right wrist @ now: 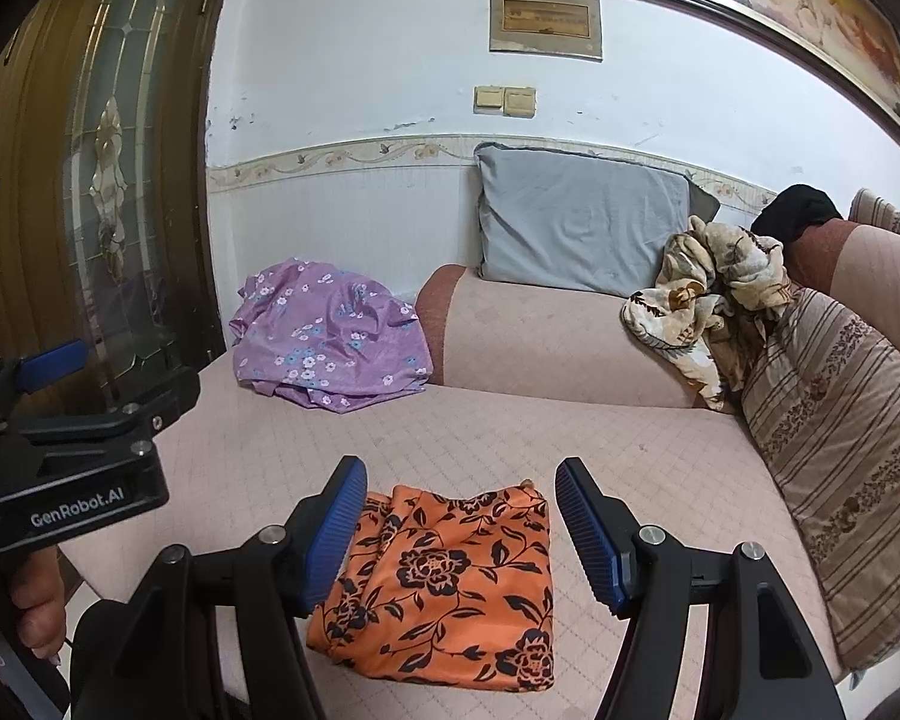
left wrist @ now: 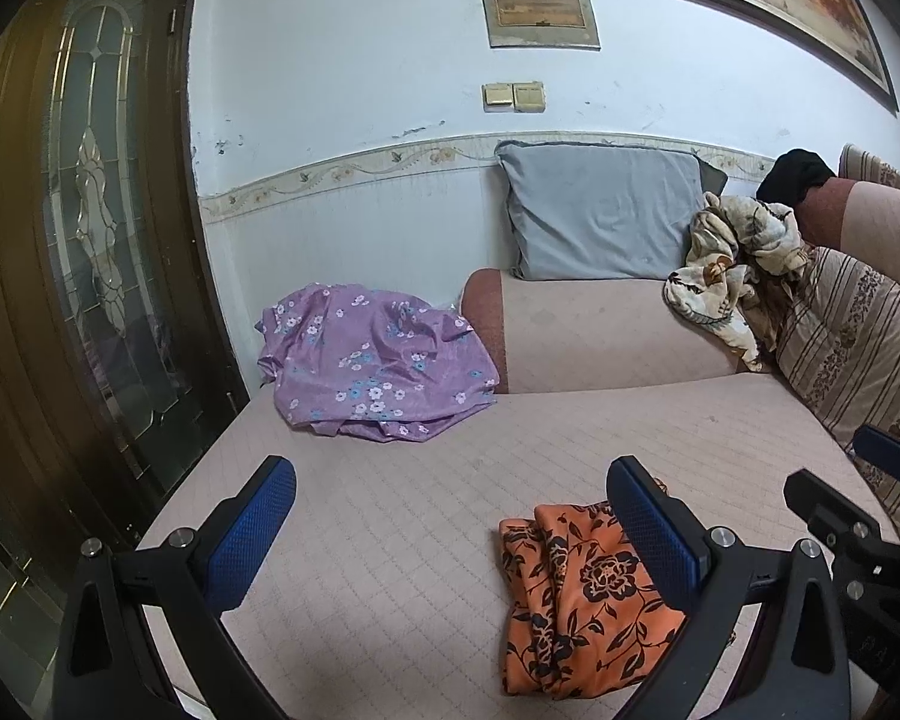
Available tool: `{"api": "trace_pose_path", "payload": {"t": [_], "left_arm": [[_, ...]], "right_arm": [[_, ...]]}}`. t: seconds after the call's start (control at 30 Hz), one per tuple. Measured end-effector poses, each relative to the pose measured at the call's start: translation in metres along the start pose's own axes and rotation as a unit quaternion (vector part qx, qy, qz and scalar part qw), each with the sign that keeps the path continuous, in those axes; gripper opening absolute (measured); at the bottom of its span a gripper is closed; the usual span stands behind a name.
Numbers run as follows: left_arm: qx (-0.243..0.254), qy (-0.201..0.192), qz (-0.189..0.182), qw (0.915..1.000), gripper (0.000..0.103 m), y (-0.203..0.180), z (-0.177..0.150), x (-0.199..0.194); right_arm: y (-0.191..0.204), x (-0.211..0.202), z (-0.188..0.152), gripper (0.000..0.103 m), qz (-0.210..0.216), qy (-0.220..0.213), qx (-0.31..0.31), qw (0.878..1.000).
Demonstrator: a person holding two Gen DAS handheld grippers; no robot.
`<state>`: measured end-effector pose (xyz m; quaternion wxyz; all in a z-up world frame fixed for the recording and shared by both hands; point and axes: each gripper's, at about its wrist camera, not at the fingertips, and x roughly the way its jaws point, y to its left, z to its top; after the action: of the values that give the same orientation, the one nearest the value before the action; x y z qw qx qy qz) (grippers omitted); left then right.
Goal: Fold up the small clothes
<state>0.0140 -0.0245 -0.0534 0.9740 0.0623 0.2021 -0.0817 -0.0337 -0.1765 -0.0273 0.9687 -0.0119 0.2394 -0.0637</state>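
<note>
The orange flowered cloth (right wrist: 444, 588) is lying folded on the pink sofa seat (right wrist: 600, 456). The right tool (right wrist: 461, 534) is hanging wide open over it, holding nothing. The left tool (left wrist: 450, 534) is gaping open beside it.

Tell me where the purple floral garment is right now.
The purple floral garment lies crumpled at the far left of the sofa seat, against the armrest, beside the wooden door.
</note>
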Motion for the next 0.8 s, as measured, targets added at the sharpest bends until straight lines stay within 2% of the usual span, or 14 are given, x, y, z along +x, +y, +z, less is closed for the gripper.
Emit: {"api": "trace_pose_path", "payload": {"t": [0.6, 0.8], "left_arm": [[-0.008, 0.028, -0.026, 0.9992, 0.103, -0.002, -0.003, 0.045], [-0.017, 0.032, -0.020, 0.9992, 0.103, 0.003, -0.002, 0.056]], "right_arm": [[-0.003, 0.039, 0.003, 0.070, -0.021, 0.025, -0.002, 0.999], [0.003, 0.052, 0.002, 0.070, -0.023, 0.034, -0.008, 0.999]]}}
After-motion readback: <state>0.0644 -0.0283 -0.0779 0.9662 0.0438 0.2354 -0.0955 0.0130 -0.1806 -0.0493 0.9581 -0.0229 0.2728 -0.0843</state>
